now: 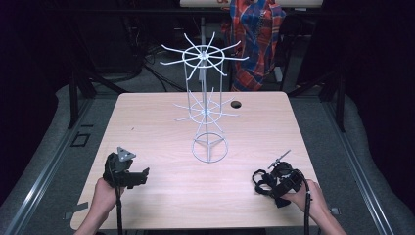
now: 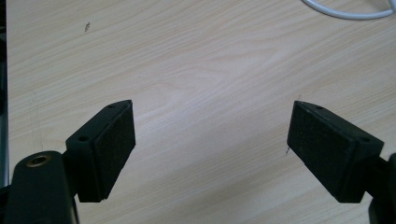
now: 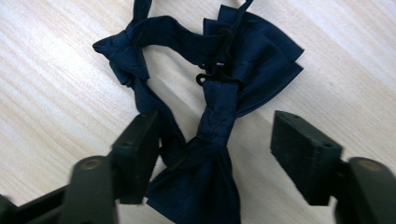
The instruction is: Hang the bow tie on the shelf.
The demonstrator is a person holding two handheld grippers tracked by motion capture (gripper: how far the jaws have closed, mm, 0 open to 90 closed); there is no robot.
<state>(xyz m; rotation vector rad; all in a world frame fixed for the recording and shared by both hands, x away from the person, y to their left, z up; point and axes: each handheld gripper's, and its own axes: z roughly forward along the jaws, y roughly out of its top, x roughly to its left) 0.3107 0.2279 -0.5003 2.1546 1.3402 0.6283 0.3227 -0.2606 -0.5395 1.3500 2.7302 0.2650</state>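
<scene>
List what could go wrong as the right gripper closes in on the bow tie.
1. The right gripper straddles the bow tie near its knot, off centre: one pad already touches cloth and the other stands apart, so the grip may catch only a fold and slip.
2. The strap and its small hook lie loose; lifted, they may dangle and snag on the wire rack.
</scene>
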